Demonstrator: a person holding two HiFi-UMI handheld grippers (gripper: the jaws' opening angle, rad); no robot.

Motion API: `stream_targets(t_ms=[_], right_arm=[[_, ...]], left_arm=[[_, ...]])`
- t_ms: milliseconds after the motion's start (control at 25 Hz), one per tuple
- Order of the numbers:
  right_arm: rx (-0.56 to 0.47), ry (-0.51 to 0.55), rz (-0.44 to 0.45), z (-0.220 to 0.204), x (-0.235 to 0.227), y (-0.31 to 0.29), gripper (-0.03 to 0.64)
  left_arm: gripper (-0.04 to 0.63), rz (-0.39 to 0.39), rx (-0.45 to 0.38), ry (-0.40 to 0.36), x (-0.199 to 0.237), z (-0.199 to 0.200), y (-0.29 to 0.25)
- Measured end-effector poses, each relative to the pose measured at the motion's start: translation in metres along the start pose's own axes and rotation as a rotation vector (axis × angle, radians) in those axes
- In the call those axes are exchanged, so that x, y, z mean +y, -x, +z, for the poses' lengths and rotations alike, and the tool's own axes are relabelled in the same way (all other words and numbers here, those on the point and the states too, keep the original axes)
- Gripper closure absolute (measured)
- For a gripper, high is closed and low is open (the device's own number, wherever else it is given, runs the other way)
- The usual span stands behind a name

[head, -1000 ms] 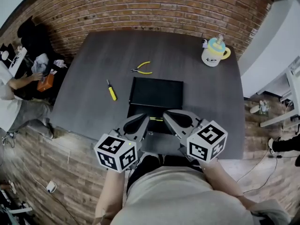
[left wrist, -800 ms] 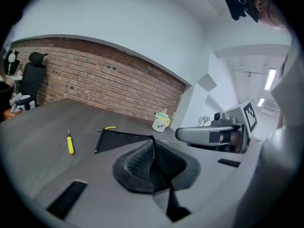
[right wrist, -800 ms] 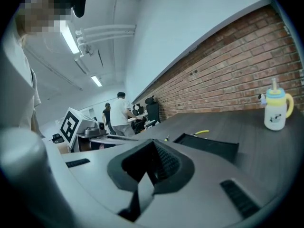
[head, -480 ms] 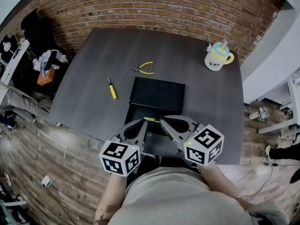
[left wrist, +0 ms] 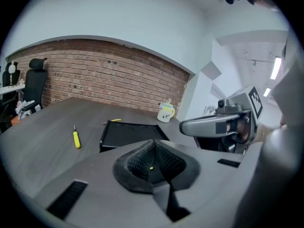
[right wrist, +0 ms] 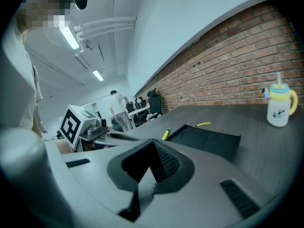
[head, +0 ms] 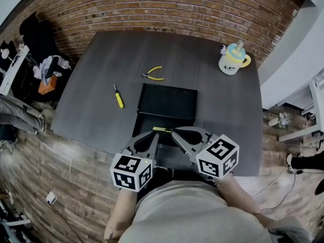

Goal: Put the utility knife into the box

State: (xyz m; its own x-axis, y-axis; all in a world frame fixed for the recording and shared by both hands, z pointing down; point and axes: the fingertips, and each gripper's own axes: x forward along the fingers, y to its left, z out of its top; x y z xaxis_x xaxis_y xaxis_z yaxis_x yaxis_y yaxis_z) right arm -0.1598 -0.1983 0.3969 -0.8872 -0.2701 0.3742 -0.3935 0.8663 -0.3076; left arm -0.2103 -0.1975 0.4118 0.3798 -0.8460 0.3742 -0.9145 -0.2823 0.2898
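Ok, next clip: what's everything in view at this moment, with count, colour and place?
table: one, dark grey, in front of a brick wall
box: one, black, mid-table
utility knife: one, yellow, by the box's near edge
screwdriver: one, yellow handle, left of the box
pliers: one, yellow handles, beyond the box
cup: one, white, blue lid, yellow handle, far right corner
person: one, white top, across the room
left tongs: shut on the utility knife, a yellow sliver showing between them
right tongs: shut, nothing held
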Motion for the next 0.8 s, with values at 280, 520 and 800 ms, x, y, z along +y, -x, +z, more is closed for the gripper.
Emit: stream_targets(t_ms=[280,520,800], right_arm=[[0.021,-0.006,0.005,-0.0065,-0.0009,-0.0034,0.612],[0.022,-0.007,-0.003,-0.0065,-0.0009,-0.0019,0.612],[0.025,0.002,-0.012,-0.0071,-0.0022,-0.0039,0.612]], left_arm=[[0.569,-0.030,0.007,0.006,-0.0064,-0.0003,-0.0040],[0.569,-0.040,0.009,0.006,-0.0071,0.0002,-0.0045],[0.569,-0.065,0.017,0.030,-0.0082,-0.0019,-0.0074]])
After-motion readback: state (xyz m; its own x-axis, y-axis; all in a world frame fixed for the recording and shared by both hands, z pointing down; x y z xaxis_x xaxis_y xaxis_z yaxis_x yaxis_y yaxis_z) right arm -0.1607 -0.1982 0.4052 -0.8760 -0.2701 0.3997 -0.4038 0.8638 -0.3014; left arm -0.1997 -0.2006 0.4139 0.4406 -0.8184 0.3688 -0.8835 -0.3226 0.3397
